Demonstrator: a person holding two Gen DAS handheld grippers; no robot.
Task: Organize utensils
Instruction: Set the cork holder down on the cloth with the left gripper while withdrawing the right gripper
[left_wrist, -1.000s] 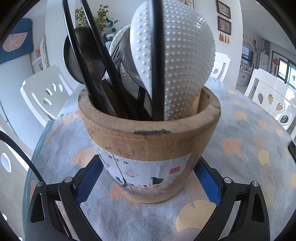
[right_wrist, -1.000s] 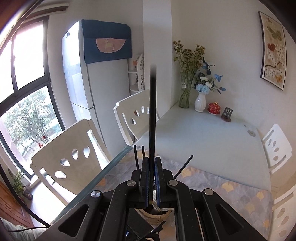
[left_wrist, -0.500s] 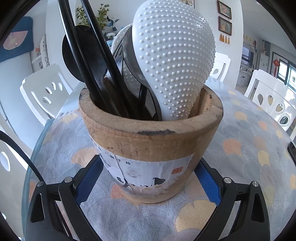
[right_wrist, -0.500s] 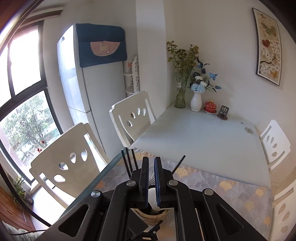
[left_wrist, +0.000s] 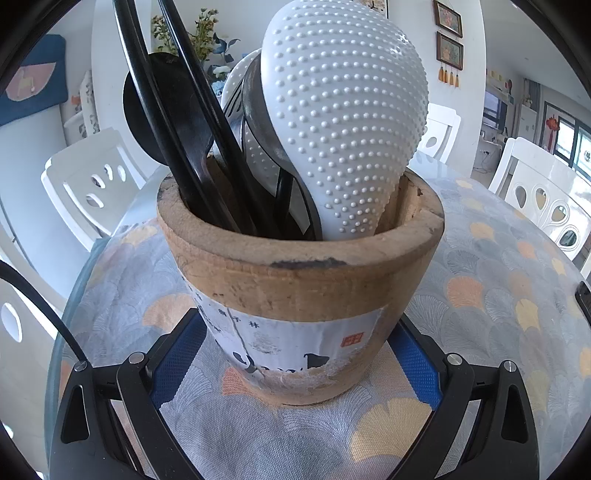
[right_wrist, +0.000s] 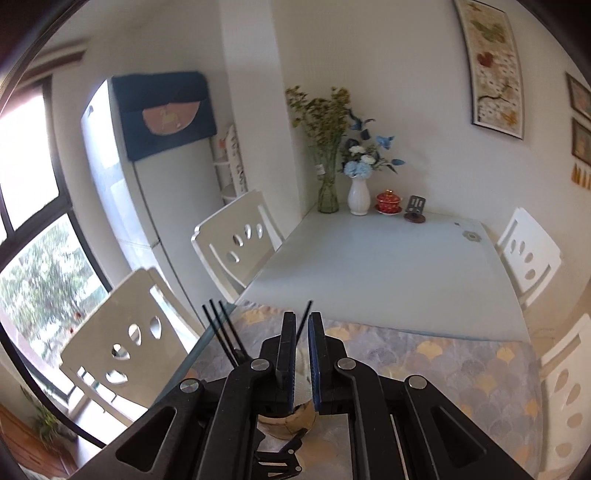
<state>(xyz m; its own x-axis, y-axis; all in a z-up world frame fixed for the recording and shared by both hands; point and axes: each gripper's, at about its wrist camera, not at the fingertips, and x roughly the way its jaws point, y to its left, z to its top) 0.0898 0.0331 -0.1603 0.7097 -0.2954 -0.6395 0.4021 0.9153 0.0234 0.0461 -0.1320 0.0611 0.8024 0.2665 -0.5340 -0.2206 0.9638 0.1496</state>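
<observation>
Gripping: the left claw (left_wrist: 295, 373) pinches the wooden utensil holder (left_wrist: 299, 291) at its base, one blue pad (left_wrist: 177, 354) pressed on each side.
Holder contents: a white dimpled rice paddle (left_wrist: 343, 125), a dark spoon (left_wrist: 166, 110) and black chopsticks (left_wrist: 184, 110) stand upright in it, straight ahead of the left claw.
Right claw (right_wrist: 302, 354): pads nearly together, nothing between them, raised over the holder, whose rim shows just below its fingers.
Chopstick tips: poking up just left of and between the right claw's fingers.
Table (right_wrist: 388, 266): the holder stands on its patterned cloth (left_wrist: 498, 295).
</observation>
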